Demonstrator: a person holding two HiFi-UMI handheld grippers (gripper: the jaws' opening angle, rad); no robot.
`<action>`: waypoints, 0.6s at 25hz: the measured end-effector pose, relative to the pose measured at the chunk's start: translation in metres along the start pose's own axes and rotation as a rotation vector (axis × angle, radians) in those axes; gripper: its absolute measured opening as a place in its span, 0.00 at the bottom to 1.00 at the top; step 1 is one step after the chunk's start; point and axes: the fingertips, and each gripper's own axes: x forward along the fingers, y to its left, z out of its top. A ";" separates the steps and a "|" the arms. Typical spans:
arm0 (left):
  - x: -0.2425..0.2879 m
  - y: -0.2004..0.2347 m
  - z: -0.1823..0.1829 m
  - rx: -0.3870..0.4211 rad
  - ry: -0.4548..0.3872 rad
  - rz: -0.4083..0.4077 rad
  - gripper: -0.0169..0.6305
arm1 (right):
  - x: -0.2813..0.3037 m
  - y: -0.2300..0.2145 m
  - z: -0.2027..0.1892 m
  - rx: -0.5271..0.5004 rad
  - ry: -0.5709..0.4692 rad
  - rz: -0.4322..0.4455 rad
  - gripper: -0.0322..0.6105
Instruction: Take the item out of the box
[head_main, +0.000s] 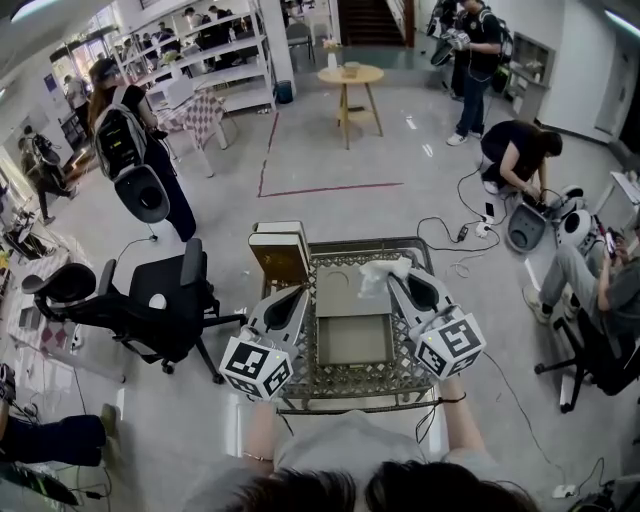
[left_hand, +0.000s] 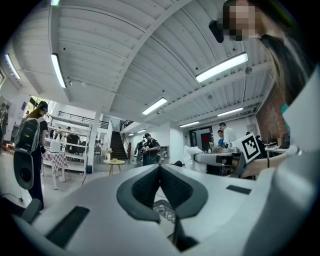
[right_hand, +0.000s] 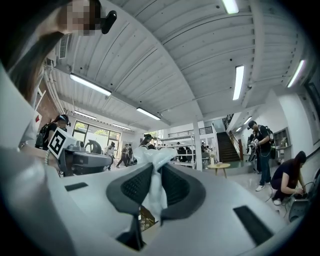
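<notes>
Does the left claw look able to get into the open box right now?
Probably yes: the left claw is empty beside the box, whose top is open; the right claw holds the white item at its far corner.

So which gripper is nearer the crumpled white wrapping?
Right. The right gripper is clamped on the crumpled white wrapping; the left gripper, shut and empty, is across the open box.

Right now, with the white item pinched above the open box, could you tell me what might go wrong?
The right gripper grips only a thin fold of the soft white item, so it may slip and drop into the box. The left gripper is shut on nothing, so the box is unsteadied and might shift if the item snags it.
</notes>
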 end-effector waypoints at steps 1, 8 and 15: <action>0.000 0.000 0.001 0.001 0.000 0.000 0.05 | 0.000 0.000 0.000 0.001 0.000 0.001 0.16; -0.002 0.002 -0.001 -0.001 0.008 -0.002 0.05 | 0.000 0.002 -0.001 0.005 0.003 -0.004 0.16; -0.001 0.002 -0.004 -0.008 0.018 -0.013 0.05 | 0.001 0.002 -0.002 0.005 0.011 -0.007 0.16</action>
